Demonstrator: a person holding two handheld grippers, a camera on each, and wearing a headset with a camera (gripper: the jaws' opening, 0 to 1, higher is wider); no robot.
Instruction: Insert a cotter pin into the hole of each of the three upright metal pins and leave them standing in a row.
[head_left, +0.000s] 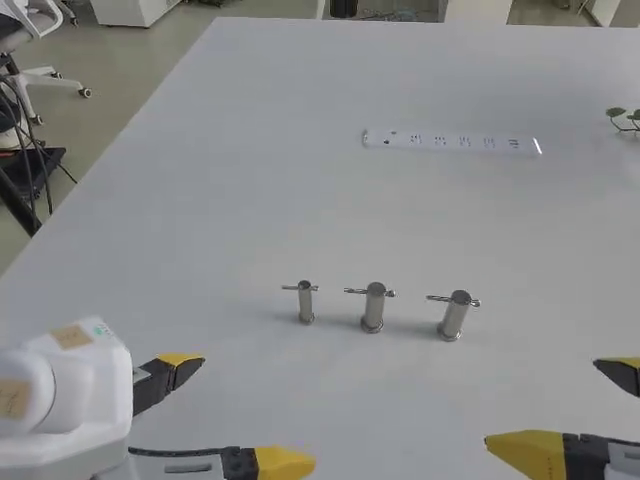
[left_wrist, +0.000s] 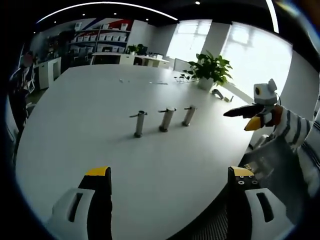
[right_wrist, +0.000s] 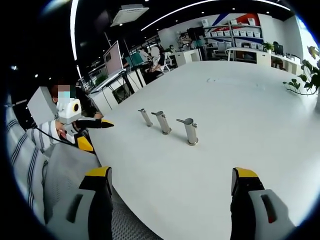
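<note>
3 upright metal pins stand in a row on the white table, each with a cotter pin crosswise through its top. They lie straight ahead of the left gripper and the right gripper, about equally near; both jaws are apart and empty.

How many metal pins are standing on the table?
3, upright in one row: left pin, middle pin, right pin. None seems hidden.

A: Room?
B: Open office, big white table w/ power strip, potted plant by bright windows.
A: Else?
B: Shelves at back, ceiling light strips, office chair on pale floor.
</note>
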